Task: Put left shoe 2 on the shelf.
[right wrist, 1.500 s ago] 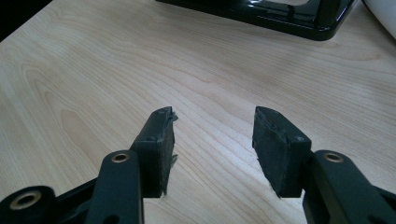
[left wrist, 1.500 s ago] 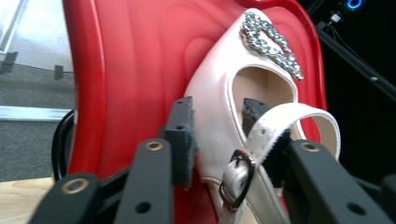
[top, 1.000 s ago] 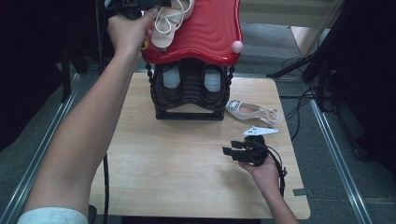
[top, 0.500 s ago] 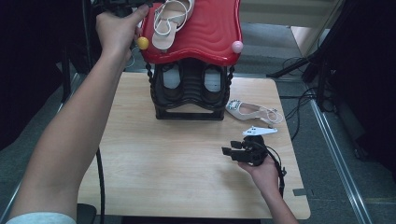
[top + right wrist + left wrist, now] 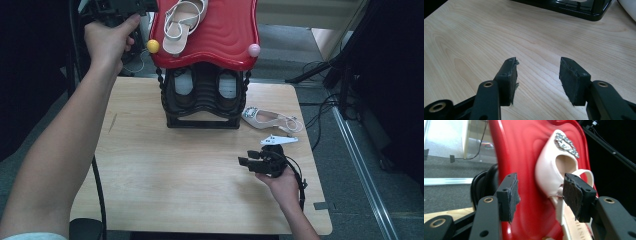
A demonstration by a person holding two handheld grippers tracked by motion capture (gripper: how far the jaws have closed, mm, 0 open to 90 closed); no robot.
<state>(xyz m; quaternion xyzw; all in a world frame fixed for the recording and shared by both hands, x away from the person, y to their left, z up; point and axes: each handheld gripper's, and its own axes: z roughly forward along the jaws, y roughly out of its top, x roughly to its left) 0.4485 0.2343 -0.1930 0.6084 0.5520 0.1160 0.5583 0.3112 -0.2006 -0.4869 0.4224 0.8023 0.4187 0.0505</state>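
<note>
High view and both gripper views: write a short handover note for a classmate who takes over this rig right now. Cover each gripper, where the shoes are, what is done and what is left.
Left gripper: open beside the red rack top; its jaws have just been opening, nothing pressed between them.
Right gripper: open, low over the wooden table, holding nothing.
Shoes: one pale sandal lies on the red top; its mate lies on the table, right of the black rack base.
Done: first sandal appears placed and released.
Left: probably lift the second sandal up beside it.
</note>
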